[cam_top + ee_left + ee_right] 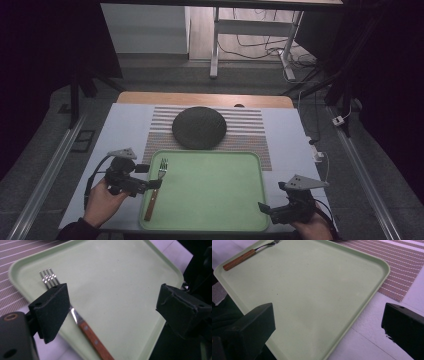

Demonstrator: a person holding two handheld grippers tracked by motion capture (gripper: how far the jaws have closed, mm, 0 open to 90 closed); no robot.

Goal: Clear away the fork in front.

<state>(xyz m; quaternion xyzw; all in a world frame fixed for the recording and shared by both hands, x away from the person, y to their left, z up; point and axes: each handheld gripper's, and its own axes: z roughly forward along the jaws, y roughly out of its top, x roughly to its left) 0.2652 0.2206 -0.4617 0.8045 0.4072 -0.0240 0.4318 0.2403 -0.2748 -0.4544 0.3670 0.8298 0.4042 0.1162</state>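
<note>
A fork (156, 187) with a wooden handle lies along the left side of a pale green tray (215, 200), tines pointing away from me. My left gripper (148, 176) hovers at the tray's left rim beside the fork, held in a hand. In the left gripper view the left gripper (112, 300) stands open; the fork (83, 326) runs behind its left jaw on the tray (120, 270), untouched. My right gripper (272, 197) rests at the tray's near right corner. Seen from its own camera, the right gripper (329, 315) is open over the bare tray (312, 285), the fork (244, 256) far off.
A dark round plate (199, 127) sits on a striped placemat (250, 130) just beyond the tray. A white cloth (120, 130) covers the table. Behind the table stand metal frame legs (215, 45) and loose cables (260, 50) on the floor.
</note>
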